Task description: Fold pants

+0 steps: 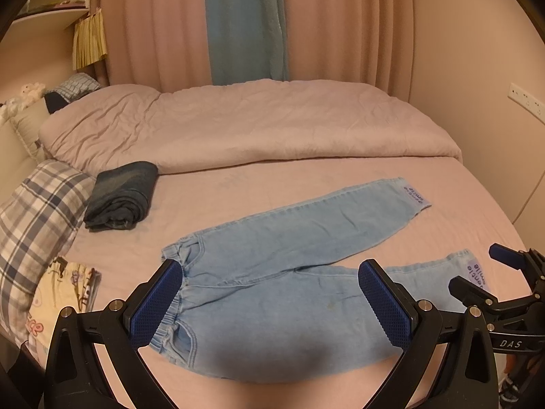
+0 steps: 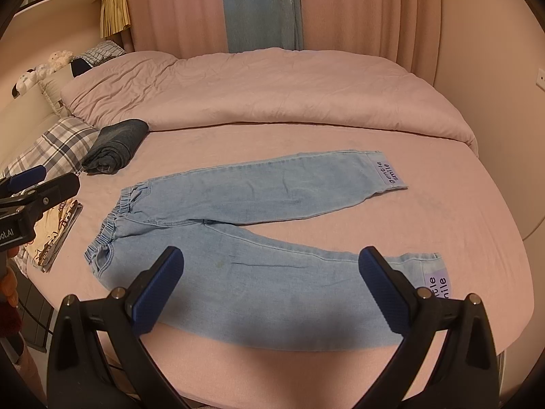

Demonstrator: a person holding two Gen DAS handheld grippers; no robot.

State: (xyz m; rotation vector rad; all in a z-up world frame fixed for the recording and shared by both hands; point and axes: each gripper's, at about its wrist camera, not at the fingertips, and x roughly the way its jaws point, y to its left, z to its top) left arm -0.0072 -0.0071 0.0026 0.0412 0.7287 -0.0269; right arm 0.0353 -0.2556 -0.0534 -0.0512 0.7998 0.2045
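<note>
Light blue jeans point(image 1: 272, 272) lie flat on the pink bed sheet point(image 1: 238, 187), waistband to the left, the two legs spread apart to the right, each cuff with a purple "gentle smile" label. They also show in the right wrist view point(image 2: 255, 238). My left gripper point(image 1: 269, 272) is open and empty, held above the waistband end. My right gripper point(image 2: 272, 262) is open and empty, above the near leg. The right gripper also shows at the right edge of the left wrist view point(image 1: 477, 269), and the left gripper at the left edge of the right wrist view point(image 2: 44, 179).
A folded dark denim garment point(image 1: 119, 194) lies at the back left beside a plaid pillow point(image 1: 37, 218). A pink duvet point(image 1: 255, 126) is bunched across the far half of the bed. A printed cloth point(image 2: 58, 231) lies at the left edge. Curtains point(image 1: 238, 24) hang behind.
</note>
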